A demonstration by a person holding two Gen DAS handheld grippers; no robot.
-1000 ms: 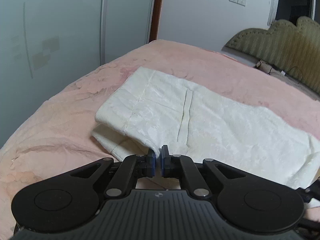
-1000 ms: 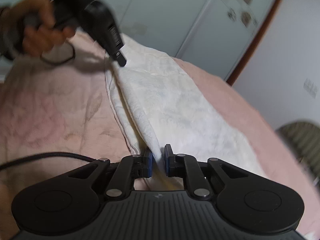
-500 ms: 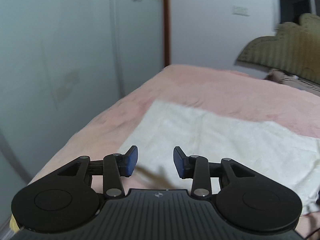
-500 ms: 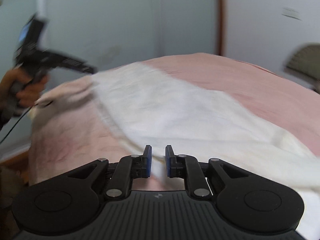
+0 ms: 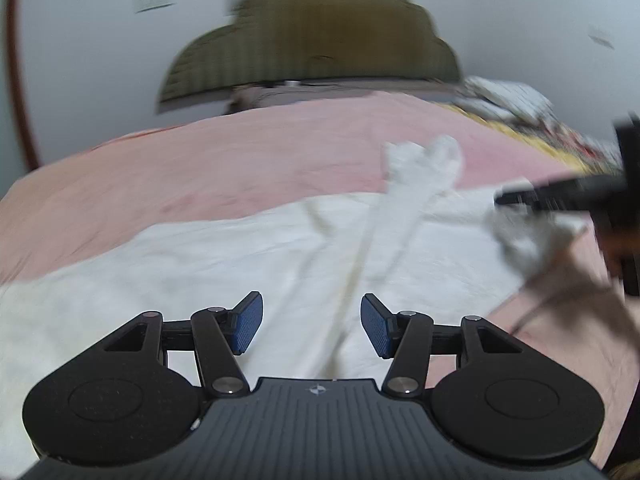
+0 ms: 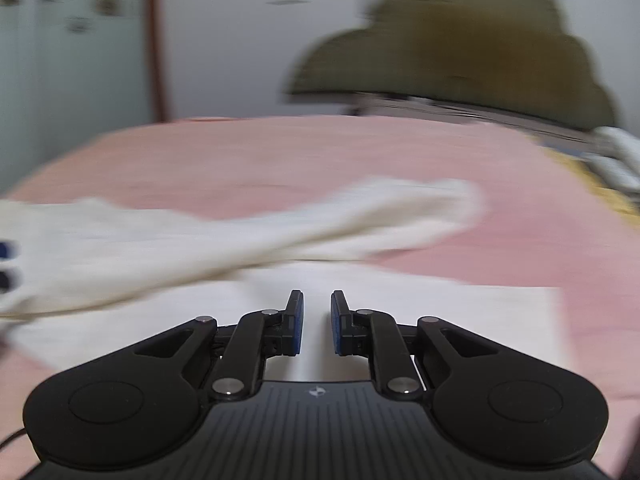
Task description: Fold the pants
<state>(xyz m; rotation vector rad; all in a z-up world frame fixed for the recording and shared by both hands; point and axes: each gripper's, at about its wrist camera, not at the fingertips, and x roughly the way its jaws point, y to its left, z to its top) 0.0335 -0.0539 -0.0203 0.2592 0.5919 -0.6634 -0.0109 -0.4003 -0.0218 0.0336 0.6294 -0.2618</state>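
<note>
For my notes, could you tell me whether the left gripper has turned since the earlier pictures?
Yes. The left gripper swung from the wardrobe toward the headboard, fingers opening.

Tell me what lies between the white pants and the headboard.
Only bare pink blanket separates the pants from the headboard, seen in both wrist views.

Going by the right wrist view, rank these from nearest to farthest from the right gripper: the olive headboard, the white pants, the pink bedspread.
1. white pants, right under and ahead of the right gripper.
2. pink bedspread, stretching beyond the pants.
3. olive headboard, upper right, at the bed's far end.
</note>
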